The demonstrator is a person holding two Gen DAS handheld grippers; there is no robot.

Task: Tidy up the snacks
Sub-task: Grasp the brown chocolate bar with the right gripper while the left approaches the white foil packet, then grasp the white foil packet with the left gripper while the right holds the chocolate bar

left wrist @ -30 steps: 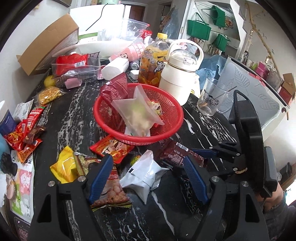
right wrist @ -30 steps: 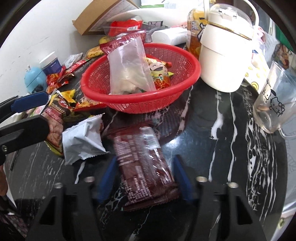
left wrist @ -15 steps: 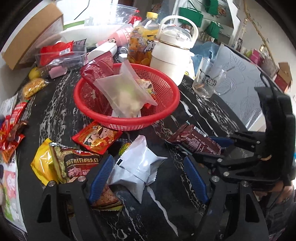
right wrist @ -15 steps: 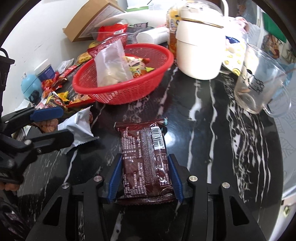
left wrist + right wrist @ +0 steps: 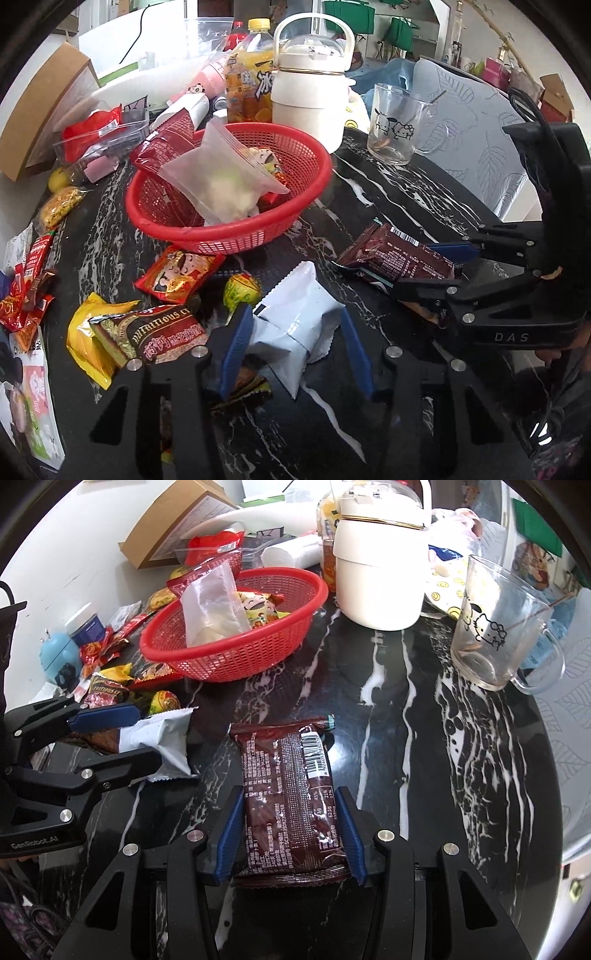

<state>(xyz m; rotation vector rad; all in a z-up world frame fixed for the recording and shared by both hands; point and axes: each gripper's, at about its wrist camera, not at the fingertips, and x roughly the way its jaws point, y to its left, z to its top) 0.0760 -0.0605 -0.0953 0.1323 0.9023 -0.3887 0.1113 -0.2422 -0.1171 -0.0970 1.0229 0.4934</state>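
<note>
The left gripper [image 5: 295,345], jaws just closing, pinches a white snack packet [image 5: 295,328] near the red basket [image 5: 236,236].

Bright, even daylight in both fisheye views, sharp at centre and bent at the rims.

Light falls from above and from the far side: the white wall [image 5: 55,554] and the cream kettle [image 5: 380,561] are close to blown out, and the glass mug [image 5: 498,627] carries small highlights. The black marble table [image 5: 406,738] is glossy and mirrors the red basket [image 5: 229,206] as a faint reddish sheen at its foot. Shadows are soft and short. The white snack packet [image 5: 291,332] glares slightly. Print on the brown wrapper [image 5: 291,794] reads crisply. Straight lines bow toward the edges, and a dark circular vignette cuts every corner. The far shelves are soft.
</note>
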